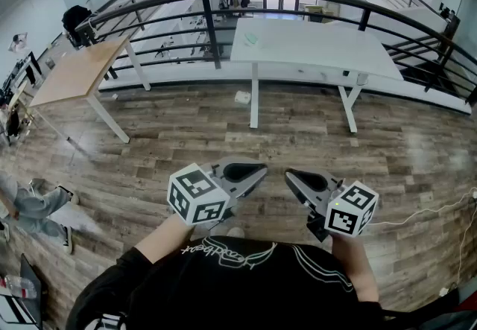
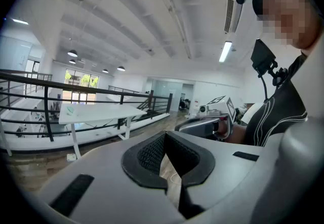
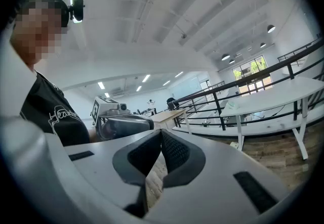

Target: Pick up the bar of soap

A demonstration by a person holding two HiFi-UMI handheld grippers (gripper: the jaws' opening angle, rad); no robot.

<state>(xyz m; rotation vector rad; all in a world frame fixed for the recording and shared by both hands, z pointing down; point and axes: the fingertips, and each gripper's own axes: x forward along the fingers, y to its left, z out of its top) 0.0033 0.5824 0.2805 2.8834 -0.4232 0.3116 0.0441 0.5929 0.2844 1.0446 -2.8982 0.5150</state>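
Closest in, a person in a black shirt holds the left claw (image 1: pixel 253 170) and the right claw (image 1: pixel 297 176) side by side at chest height. Each claw has its jaws closed together on nothing. Below lies a wood plank floor (image 1: pixel 186 127). Farther off stands a white counter (image 1: pixel 313 49) carrying a small pale green thing (image 1: pixel 252 39), possibly the bar of soap, though too small to tell. The pickup looks not yet begun: next comes walking to the counter and opening a claw.
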